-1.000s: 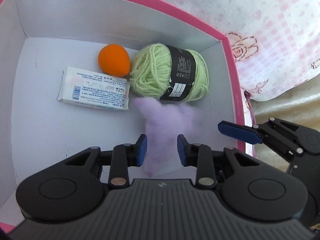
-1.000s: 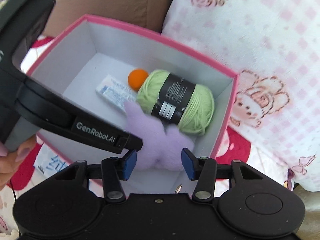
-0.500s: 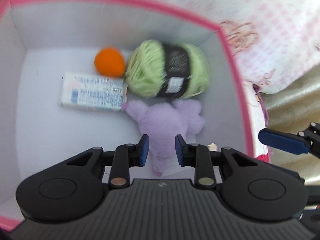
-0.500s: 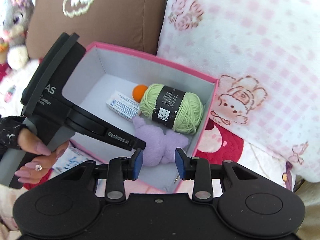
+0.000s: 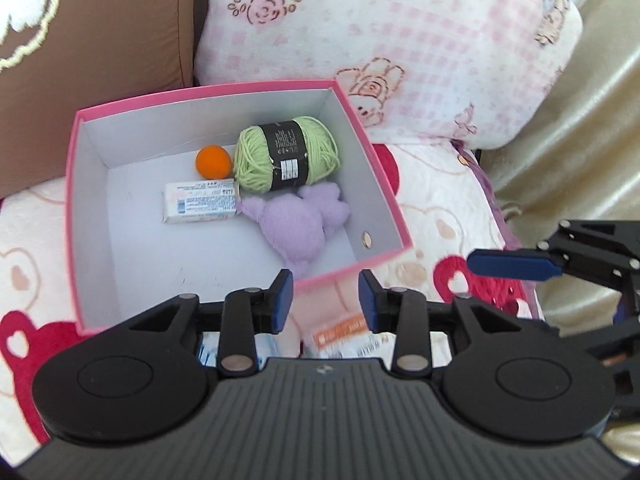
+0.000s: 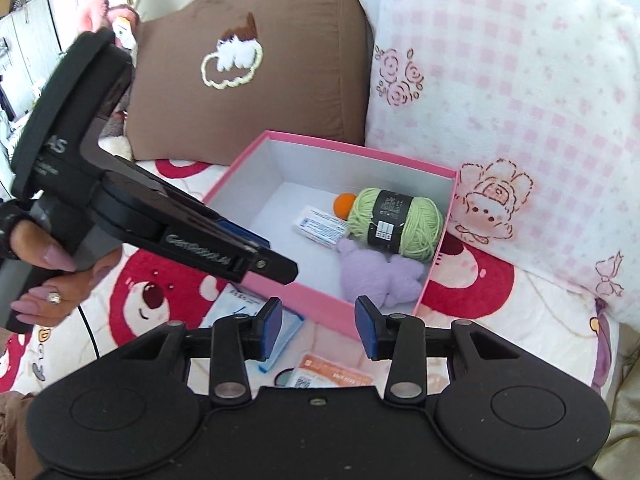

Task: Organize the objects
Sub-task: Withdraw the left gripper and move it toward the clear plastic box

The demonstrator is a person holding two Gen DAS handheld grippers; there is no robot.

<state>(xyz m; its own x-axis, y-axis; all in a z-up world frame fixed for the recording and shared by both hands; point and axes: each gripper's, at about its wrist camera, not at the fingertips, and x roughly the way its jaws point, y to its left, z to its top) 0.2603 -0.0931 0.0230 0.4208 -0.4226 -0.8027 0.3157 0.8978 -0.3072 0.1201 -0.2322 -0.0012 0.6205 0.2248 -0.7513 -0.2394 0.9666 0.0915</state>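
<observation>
Both empty: left gripper [image 5: 325, 298] and right gripper [image 6: 318, 330] with jaws spread, above the pink box's [image 6: 320, 300] near rim. Remaining: orange packet [image 6: 330, 376] at six o'clock of the box, on the bear-print blanket [image 6: 160, 292]. Probably light, flat, crinkly, slippery; best pinched across an edge. Behind, at twelve o'clock: brown cushion [image 6: 248, 80], pink checked pillow [image 6: 500, 100].
</observation>
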